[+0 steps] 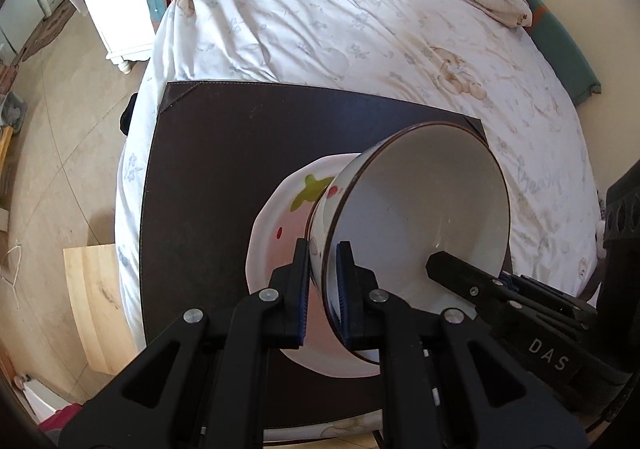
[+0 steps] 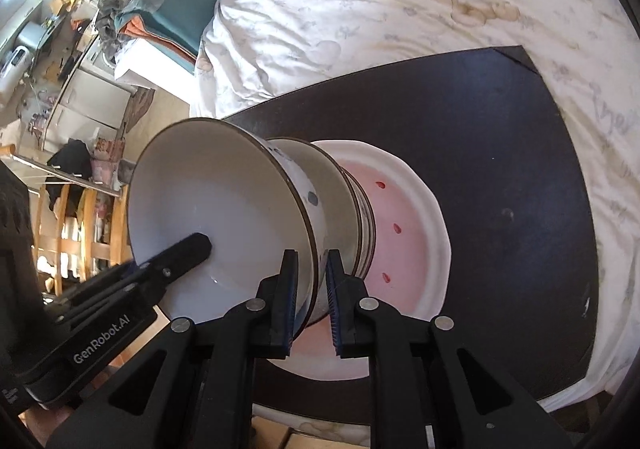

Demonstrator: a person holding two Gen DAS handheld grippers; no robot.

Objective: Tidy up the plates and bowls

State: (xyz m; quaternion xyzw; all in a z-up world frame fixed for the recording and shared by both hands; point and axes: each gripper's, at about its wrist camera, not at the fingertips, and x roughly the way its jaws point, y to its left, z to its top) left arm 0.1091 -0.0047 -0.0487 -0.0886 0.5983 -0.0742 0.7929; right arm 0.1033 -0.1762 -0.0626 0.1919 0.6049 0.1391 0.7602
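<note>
Resting on a white, wrinkled bed sheet (image 1: 360,29): dark brown leather-look mat (image 1: 224,153), stitched edge, clipped corners. Near the mat's front edge, a white plate (image 2: 420,209) with scalloped rim, pale pink centre, red seed marks and a green leaf patch: glazed, glossy. On the plate, a lower bowl (image 2: 352,209), white glaze, brown rim line, round. Above it, a top bowl (image 1: 420,201), same white glaze and thin brown rim, faint painted spots outside, tilted steeply on its side, mouth turned away from the plate.

Left hand-held gripper (image 1: 324,297): black frame, blue ribbed pads, closed to a narrow gap on the top bowl's rim, one pad outside the wall, one inside. Right hand-held gripper (image 2: 312,301): same build, likewise nearly closed, pinching the opposite part of that rim. Whether the top bowl touches the lower bowl: not resolvable. Pale tiled floor (image 1: 60,169) beside the bed.
</note>
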